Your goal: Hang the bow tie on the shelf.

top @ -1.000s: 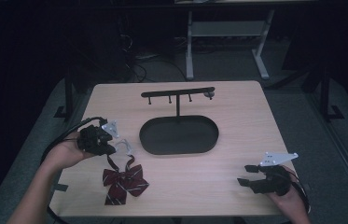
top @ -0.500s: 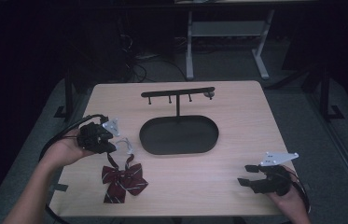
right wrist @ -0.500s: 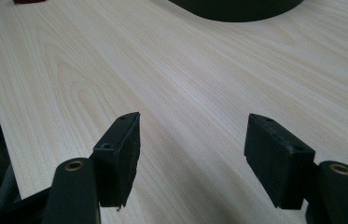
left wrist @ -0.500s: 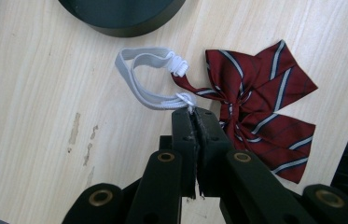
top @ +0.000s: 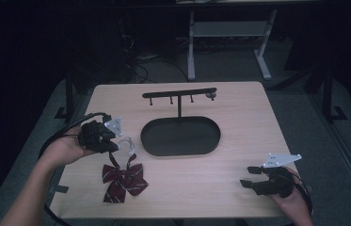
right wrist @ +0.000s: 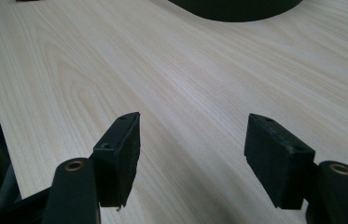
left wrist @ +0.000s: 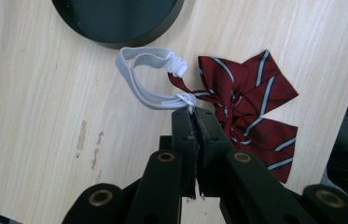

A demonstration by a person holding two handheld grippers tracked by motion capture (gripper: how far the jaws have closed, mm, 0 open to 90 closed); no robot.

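1. Bow tie [top: 124, 181] – dark red w/ pale stripes, lying on the table [top: 239, 108] near its front-left edge, just in front of the black oval tray [top: 180, 136] of the hook stand [top: 179, 93].
2. My left tool [left wrist: 193, 111] is clamped on the tie's white elastic strap [left wrist: 149, 79]; the bow itself looks to rest on the wood.
3. Step in hand, I'd say: lifting the tie by the strap.
4. Next – prob. carry it to a hook on the stand; strap loop must stay open enough to catch.
5. Right tool [right wrist: 192, 154] is parked w/ jaws apart, nothing between them.
6. No brand or writing legible anywhere.
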